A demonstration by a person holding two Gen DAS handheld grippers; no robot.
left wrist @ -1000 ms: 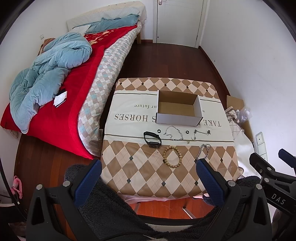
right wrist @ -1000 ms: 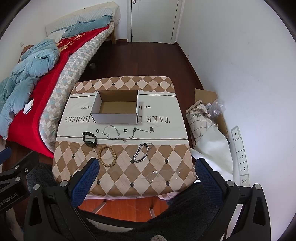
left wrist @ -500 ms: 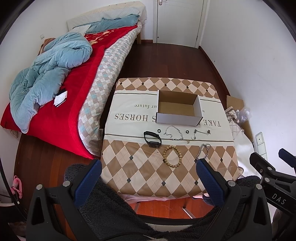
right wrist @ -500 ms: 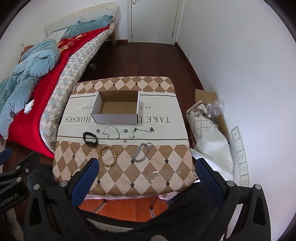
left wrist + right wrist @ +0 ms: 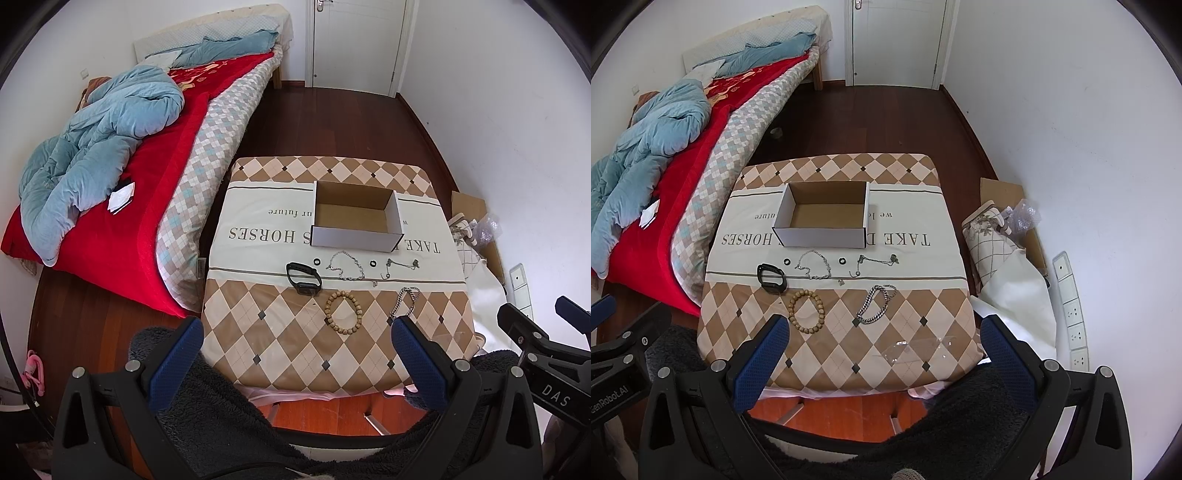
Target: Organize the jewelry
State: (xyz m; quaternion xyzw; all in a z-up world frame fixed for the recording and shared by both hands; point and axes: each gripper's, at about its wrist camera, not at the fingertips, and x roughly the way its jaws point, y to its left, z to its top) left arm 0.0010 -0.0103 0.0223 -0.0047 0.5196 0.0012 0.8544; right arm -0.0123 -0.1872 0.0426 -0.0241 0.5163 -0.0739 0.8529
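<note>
Jewelry is lying in a loose row across the desk (image 5: pixel 923 229), on the near side of the open cardboard box (image 5: pixel 823 214), which is sitting on the cream band of the cloth with nothing visible inside.

Going left to right in your right wrist view: the black watch band (image 5: pixel 771 277) is lying at the left end, a small black ring (image 5: pixel 786 261) is sitting just beside it, then a thin silver necklace (image 5: pixel 814 266) is spreading out in a loop, a second black ring (image 5: pixel 843 260) is lying past it, and another fine chain (image 5: pixel 877 260) is stretching toward the right. Nearer to you, the wooden bead bracelet (image 5: pixel 807 311) is lying on the diamond pattern, and the heavy silver chain bracelet (image 5: pixel 875 304) is lying to its right, well apart from it. A clear plastic piece (image 5: pixel 916 349) is resting near the desk's near right corner.

You are holding both tools back from the near edge. Your left gripper (image 5: pixel 295 363) is showing its fingers spread wide and gripping nothing, and your right gripper (image 5: pixel 884 363) is likewise gaping wide, with nothing between its blue pads.

A bed (image 5: pixel 122 206) with a red cover is standing to the left of the desk.
</note>
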